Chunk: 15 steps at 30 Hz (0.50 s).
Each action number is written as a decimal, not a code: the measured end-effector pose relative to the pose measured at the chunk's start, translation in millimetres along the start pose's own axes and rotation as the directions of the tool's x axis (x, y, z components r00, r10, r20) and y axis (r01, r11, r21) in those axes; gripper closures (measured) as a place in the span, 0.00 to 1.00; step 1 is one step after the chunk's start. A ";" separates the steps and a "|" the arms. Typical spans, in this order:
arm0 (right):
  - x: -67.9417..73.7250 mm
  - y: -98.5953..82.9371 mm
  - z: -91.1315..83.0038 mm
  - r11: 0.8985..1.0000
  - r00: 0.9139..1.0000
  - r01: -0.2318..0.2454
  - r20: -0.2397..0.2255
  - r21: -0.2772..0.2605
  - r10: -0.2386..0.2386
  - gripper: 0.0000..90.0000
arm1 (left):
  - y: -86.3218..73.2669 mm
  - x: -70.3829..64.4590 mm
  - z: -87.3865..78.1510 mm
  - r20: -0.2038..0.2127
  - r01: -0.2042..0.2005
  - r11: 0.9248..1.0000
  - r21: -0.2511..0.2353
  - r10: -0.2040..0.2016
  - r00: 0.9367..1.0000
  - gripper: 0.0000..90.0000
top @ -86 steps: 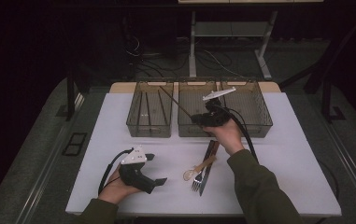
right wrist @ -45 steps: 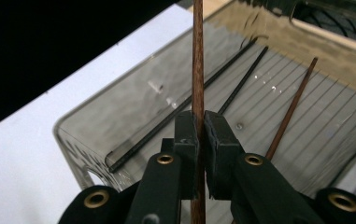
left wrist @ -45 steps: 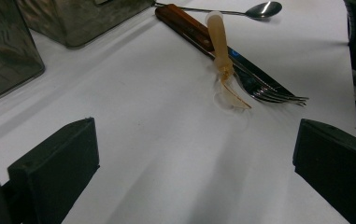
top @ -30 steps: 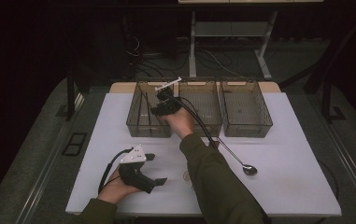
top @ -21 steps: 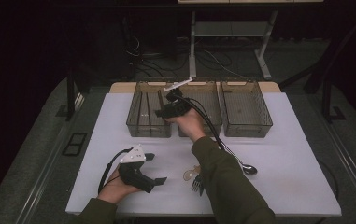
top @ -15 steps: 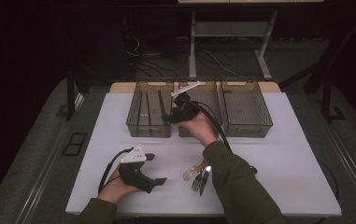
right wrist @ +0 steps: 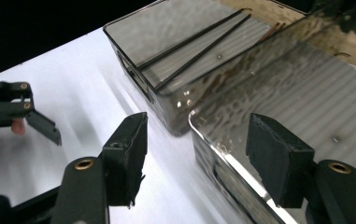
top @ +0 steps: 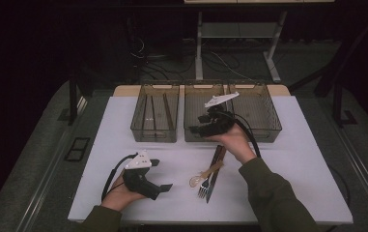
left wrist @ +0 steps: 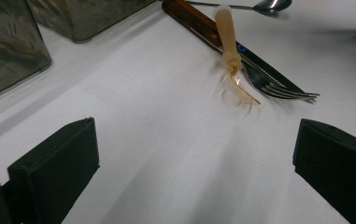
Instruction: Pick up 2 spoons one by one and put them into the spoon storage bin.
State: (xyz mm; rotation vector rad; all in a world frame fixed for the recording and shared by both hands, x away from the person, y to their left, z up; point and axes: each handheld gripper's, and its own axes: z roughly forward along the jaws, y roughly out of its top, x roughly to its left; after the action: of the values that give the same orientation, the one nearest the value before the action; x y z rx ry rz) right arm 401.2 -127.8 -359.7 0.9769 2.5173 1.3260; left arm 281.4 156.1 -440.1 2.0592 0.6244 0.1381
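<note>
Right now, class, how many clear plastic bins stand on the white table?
3, in a row along the far edge: left clear plastic bin holding dark sticks, middle bin, right bin. Nothing suggests another is hidden.

No readable text, labels or numbers; knife (left wrist: 259,65) blade has a blue mark, not legible
</note>
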 end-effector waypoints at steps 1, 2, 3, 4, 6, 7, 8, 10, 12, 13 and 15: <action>-0.9 -2.7 -3.7 1.000 1.000 0.004 0.001 -0.004 -0.004 0.43 | 0.0 0.1 -0.1 -0.001 0.000 1.000 0.001 0.000 1.000 0.00; -1.2 -5.2 -7.1 1.000 1.000 0.000 0.001 -0.006 0.000 0.43 | -0.1 0.3 -0.1 -0.001 -0.001 1.000 0.002 0.001 1.000 0.00; -1.9 -7.8 -10.2 1.000 1.000 0.006 0.002 -0.009 -0.006 0.43 | -0.2 0.3 0.0 -0.001 -0.001 1.000 0.002 0.001 1.000 0.00; -2.7 -10.5 -13.2 1.000 1.000 0.016 0.003 -0.009 -0.016 0.43 | -0.3 0.4 0.0 -0.001 -0.003 1.000 0.004 0.003 1.000 0.00; -2.9 -15.5 -18.9 1.000 1.000 0.019 0.002 -0.003 -0.019 0.43 | -0.1 0.4 0.0 0.000 -0.008 1.000 0.006 0.008 1.000 0.00; -2.9 -18.3 -22.1 1.000 1.000 0.016 0.002 0.001 -0.016 0.43 | 0.0 0.3 0.1 0.000 -0.008 1.000 0.007 0.008 1.000 0.00; -3.3 -21.2 -25.2 1.000 1.000 0.018 0.002 -0.002 -0.018 0.43 | -0.1 0.2 0.1 -0.001 -0.009 1.000 0.008 0.009 1.000 0.00; -4.3 -27.7 -31.5 1.000 1.000 0.017 0.002 -0.006 -0.017 0.43 | -0.1 0.4 0.0 -0.003 -0.011 1.000 0.012 0.011 1.000 0.00; -5.5 -35.0 -37.8 1.000 1.000 0.014 0.006 -0.007 -0.014 0.43 | -0.1 0.5 0.1 -0.005 -0.009 1.000 0.011 0.009 1.000 0.00; -6.4 -38.9 -41.0 1.000 1.000 0.013 0.008 -0.008 -0.013 0.43 | -0.2 0.7 0.2 -0.006 -0.011 1.000 0.012 0.011 1.000 0.00; -7.7 -47.3 -47.1 1.000 1.000 0.004 0.015 -0.006 -0.004 0.43 | -0.4 1.2 0.5 -0.008 -0.017 1.000 0.017 0.017 1.000 0.00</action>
State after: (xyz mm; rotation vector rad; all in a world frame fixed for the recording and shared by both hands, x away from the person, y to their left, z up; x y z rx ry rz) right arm 365.7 -184.1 -369.3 0.9758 2.5012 1.3196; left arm 282.4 156.4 -441.0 2.0816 0.6153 0.1510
